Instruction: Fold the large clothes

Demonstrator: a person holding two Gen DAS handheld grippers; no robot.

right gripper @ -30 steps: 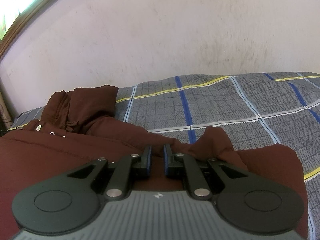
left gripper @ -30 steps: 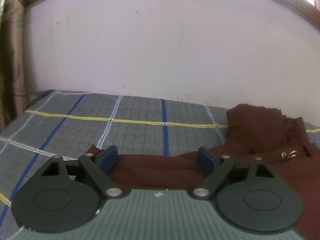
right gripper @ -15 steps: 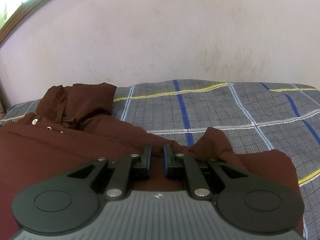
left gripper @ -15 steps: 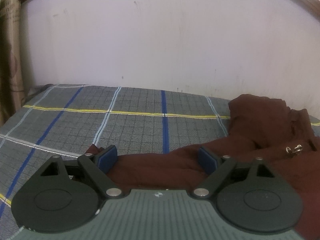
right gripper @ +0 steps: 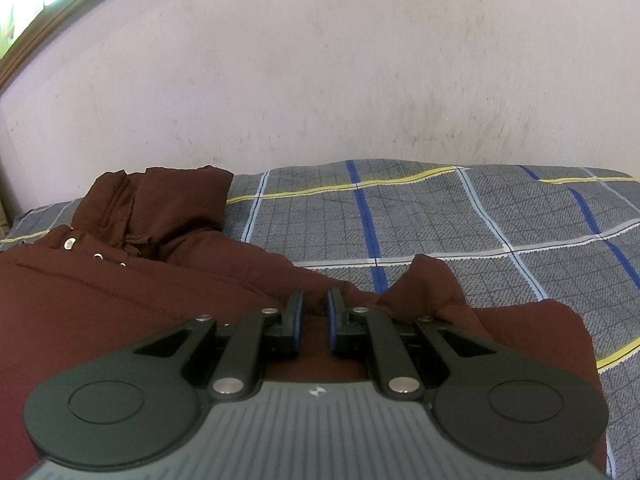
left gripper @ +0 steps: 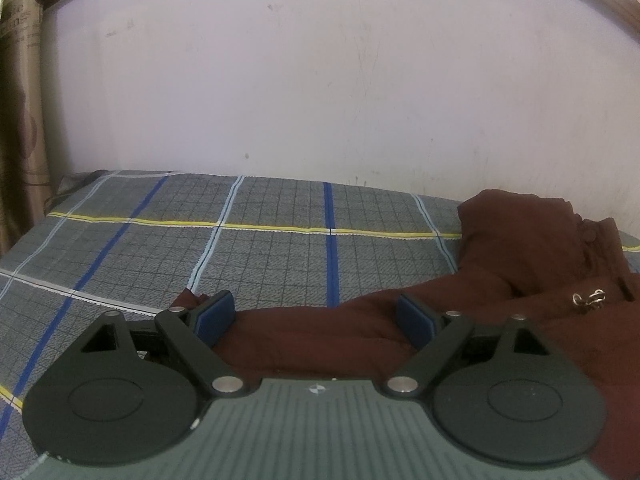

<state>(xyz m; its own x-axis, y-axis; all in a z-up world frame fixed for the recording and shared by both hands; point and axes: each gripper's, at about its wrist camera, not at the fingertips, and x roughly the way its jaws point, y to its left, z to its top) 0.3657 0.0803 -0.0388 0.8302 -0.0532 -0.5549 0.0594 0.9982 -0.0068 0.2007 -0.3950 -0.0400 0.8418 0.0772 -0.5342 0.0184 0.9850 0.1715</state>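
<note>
Maroon jacket sprawled on plaid bed. Left tool spread wide over sleeve, not gripping. Right tool pinching jacket fabric.

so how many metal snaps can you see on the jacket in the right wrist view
3, in a row near the collar of the brown jacket: one larger snap, then two small ones. Folds may hide more.

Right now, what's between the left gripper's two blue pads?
In the left wrist view, a sleeve-like stretch of the brown jacket lies between the open left gripper's pads, which are not pressing on it.
</note>
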